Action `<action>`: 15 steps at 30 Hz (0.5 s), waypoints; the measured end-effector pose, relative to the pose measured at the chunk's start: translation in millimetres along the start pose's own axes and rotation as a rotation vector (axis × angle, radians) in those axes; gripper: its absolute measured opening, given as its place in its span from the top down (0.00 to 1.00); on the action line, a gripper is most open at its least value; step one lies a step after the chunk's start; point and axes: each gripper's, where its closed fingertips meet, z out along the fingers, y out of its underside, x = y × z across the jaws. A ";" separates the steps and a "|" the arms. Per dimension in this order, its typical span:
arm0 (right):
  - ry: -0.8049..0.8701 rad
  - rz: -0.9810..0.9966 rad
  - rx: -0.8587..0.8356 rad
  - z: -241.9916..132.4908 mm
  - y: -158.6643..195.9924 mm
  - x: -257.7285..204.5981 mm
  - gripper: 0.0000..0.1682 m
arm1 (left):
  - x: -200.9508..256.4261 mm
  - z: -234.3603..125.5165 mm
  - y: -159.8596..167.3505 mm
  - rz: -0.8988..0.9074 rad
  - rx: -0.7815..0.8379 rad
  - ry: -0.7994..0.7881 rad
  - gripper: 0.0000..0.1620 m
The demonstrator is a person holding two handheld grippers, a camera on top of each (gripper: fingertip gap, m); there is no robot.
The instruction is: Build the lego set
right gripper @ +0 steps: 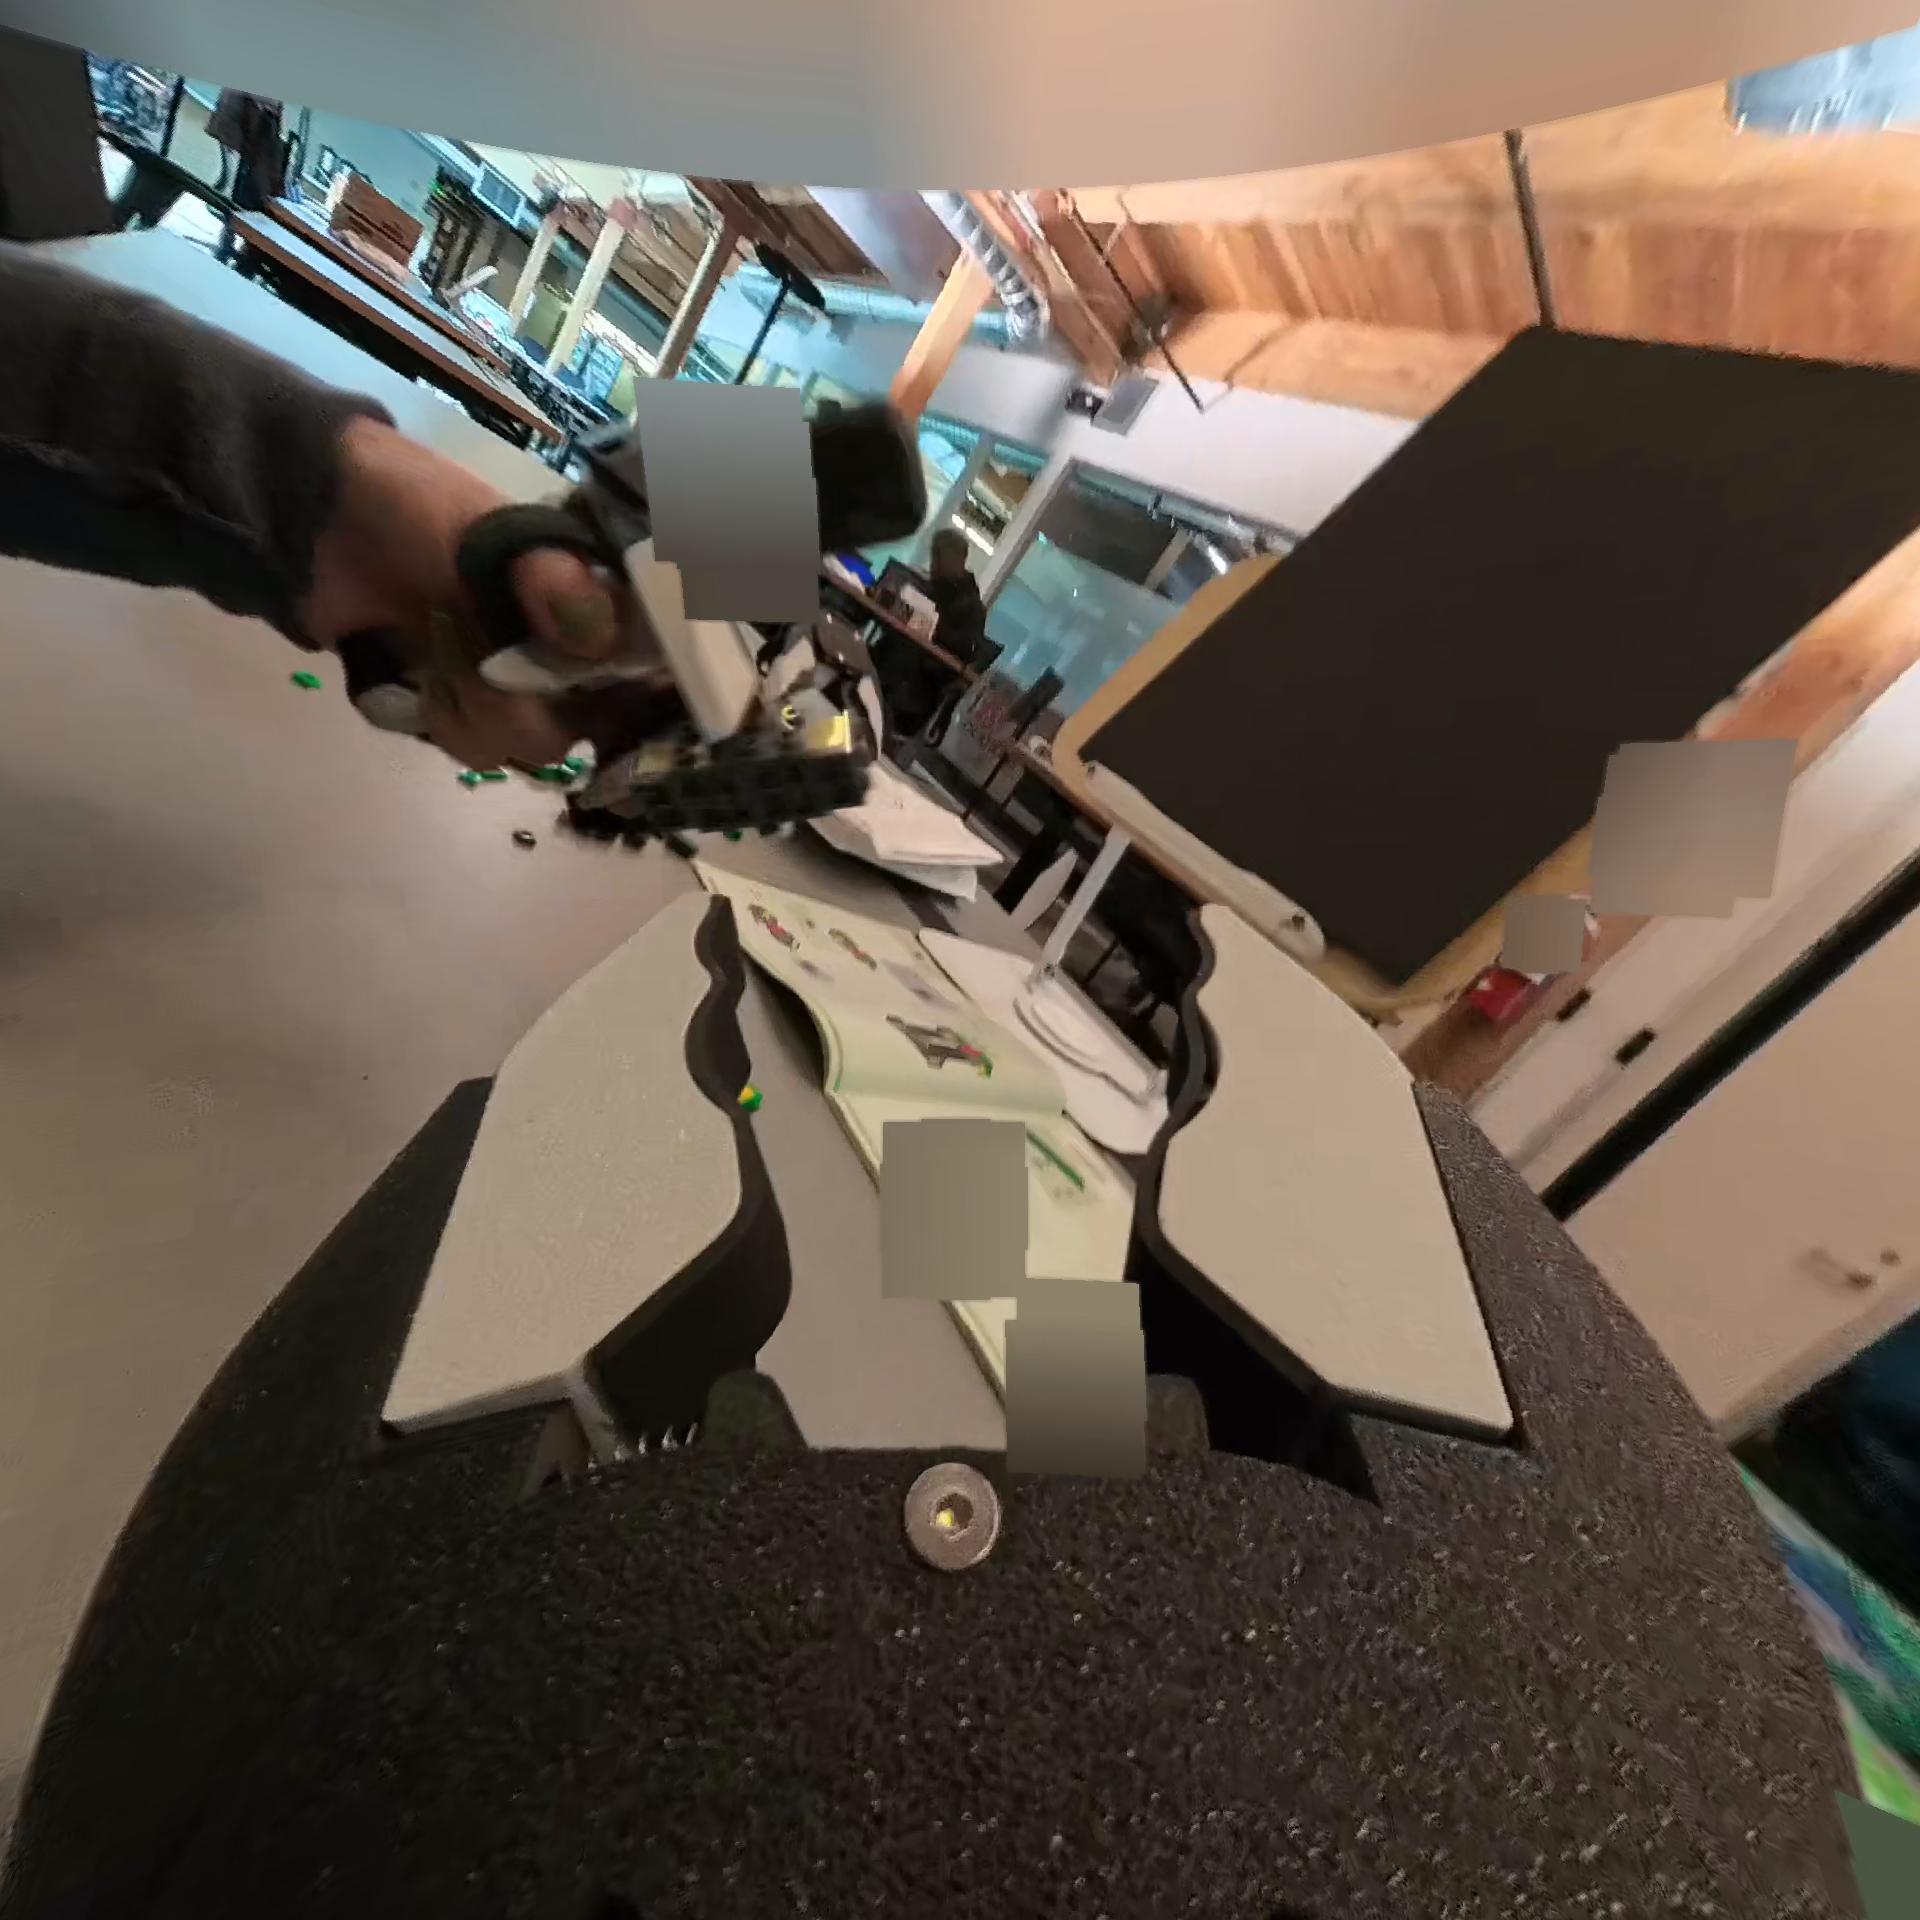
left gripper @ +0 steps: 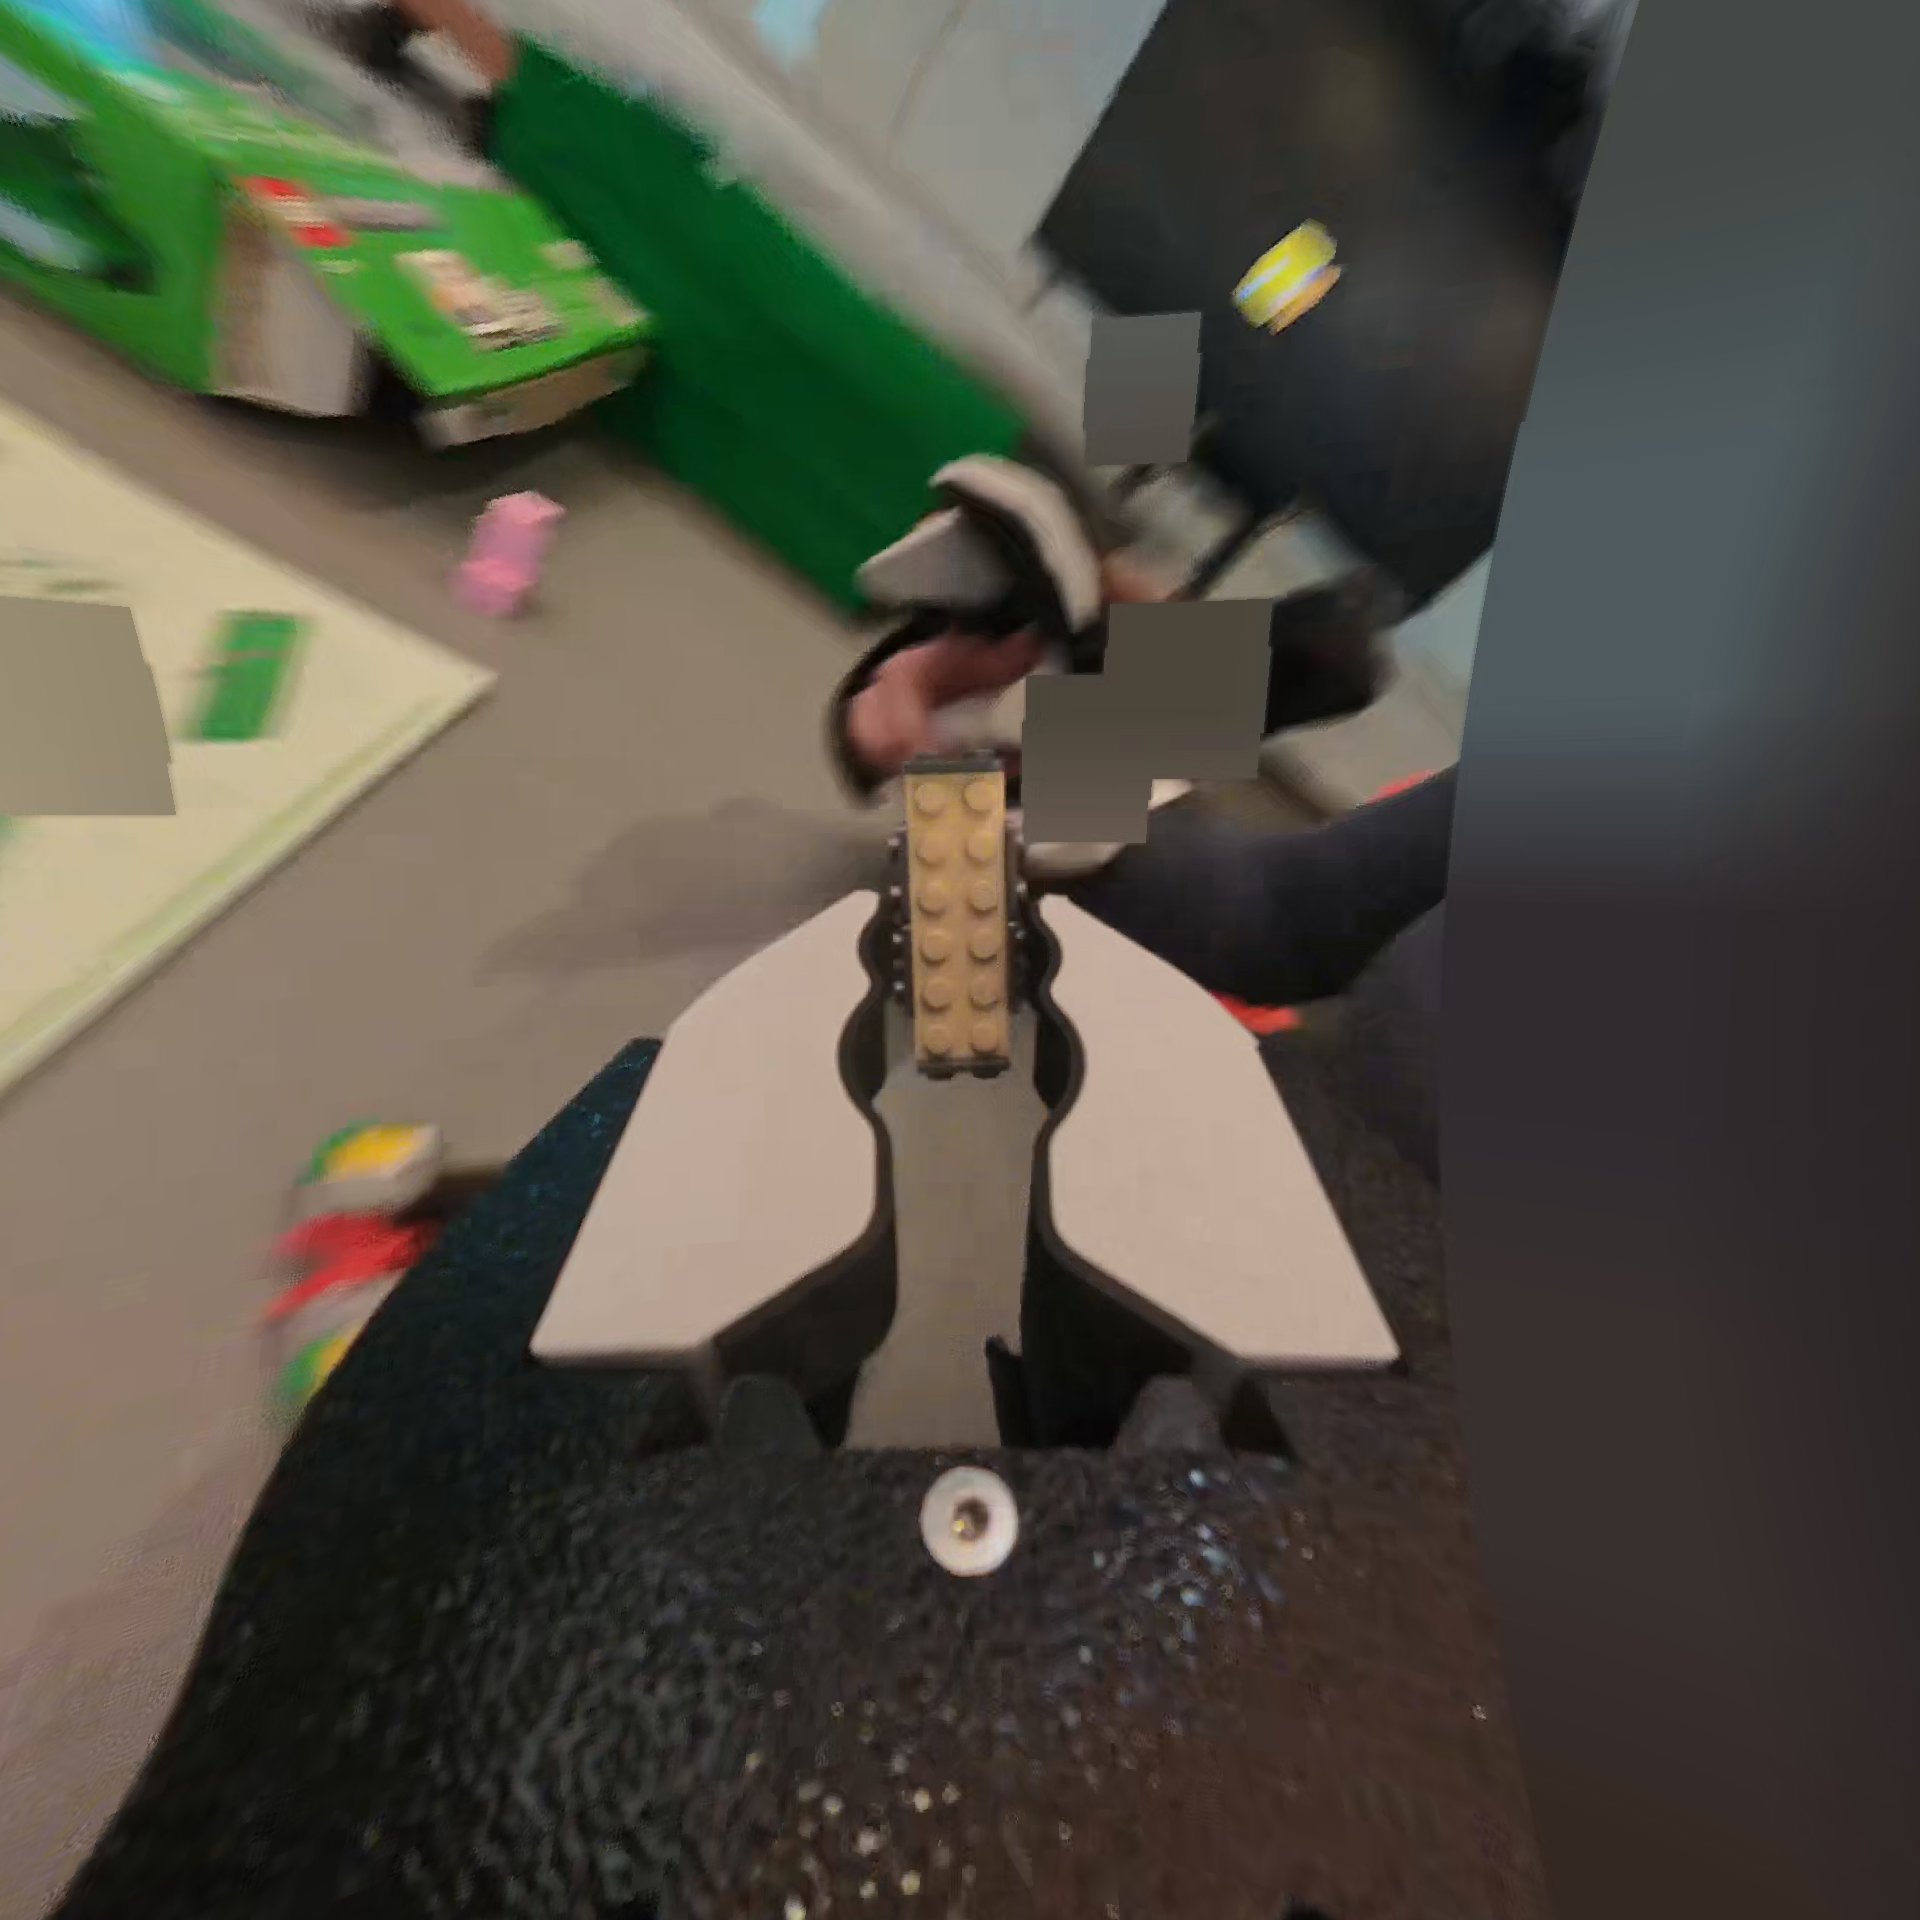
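Left wrist view sits right behind its own left gripper (left gripper: pixel 958 914), very near, fingers filling the lower middle. It looks forward and down onto the grey table (left gripper: pixel 644 748); far side blurred, green box (left gripper: pixel 343 281) far left, booklet (left gripper: pixel 208 727) at left edge.

Right wrist view sits behind the right gripper (right gripper: pixel 951 997), equally near, tilted hard. It faces low across the table (right gripper: pixel 208 935) into the room beyond; the horizon slants.

Shared: the table, the booklet (right gripper: pixel 935 1039), and each other. The right view catches the left gripper (right gripper: pixel 727 774) at mid-left, fairly near; the left view shows the other hand (left gripper: pixel 935 675) just beyond its fingertips.
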 end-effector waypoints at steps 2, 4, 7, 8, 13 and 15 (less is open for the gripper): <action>-0.025 0.039 -0.027 -1.6 6.3 -2.0 0.58 | -22.6 -22.4 16.3 0.142 -0.137 -0.235 0.86; -0.040 0.062 -0.055 1.5 11.7 -5.6 0.60 | -40.1 -44.8 35.2 0.235 -0.295 -0.417 0.86; -0.087 0.084 -0.084 9.6 16.8 -19.3 0.62 | -65.6 -78.8 67.3 0.288 -0.546 -0.642 0.86; -0.103 0.083 -0.097 12.4 18.9 -24.5 0.62 | -72.0 -87.2 76.7 0.288 -0.607 -0.688 0.86; -0.182 0.090 -0.132 21.1 24.2 -46.4 0.63 | -88.2 -103.4 109.0 0.225 -0.752 -0.758 0.86; -0.216 0.109 -0.148 22.8 27.3 -53.3 0.65 | -89.7 -100.7 110.4 0.210 -0.730 -0.742 0.85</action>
